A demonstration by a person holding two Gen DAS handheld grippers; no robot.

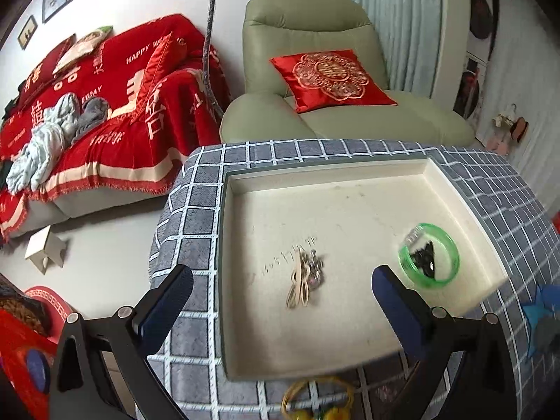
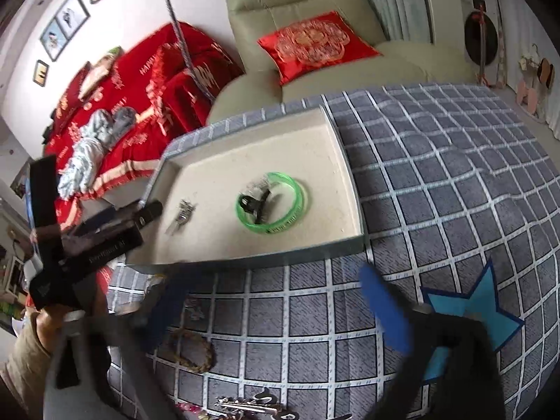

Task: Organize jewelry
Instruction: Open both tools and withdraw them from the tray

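A cream tray (image 1: pixel 350 210) (image 2: pixel 336 147) sits on a grey checked cloth. In it lie a green bangle (image 1: pixel 451 262) (image 2: pixel 297 206) around a black hair claw (image 1: pixel 425 259) (image 2: pixel 253 204), and a small pile of hair clips and silver pieces (image 1: pixel 304 280) (image 2: pixel 182 215). My left gripper (image 1: pixel 281 295) is open and empty, its fingers low over the tray's near part on either side of that pile. My right gripper (image 2: pixel 276 306) is open and empty over the cloth in front of the tray. A braided bracelet (image 2: pixel 192 350) and more clips (image 2: pixel 245 406) lie on the cloth near it.
A yellow beaded piece (image 1: pixel 315 399) lies at the cloth's near edge. A blue star patch (image 2: pixel 469 304) (image 1: pixel 539 318) is on the cloth to the right. A green armchair (image 1: pixel 315 70) and a red-covered sofa (image 1: pixel 105 105) stand behind the table.
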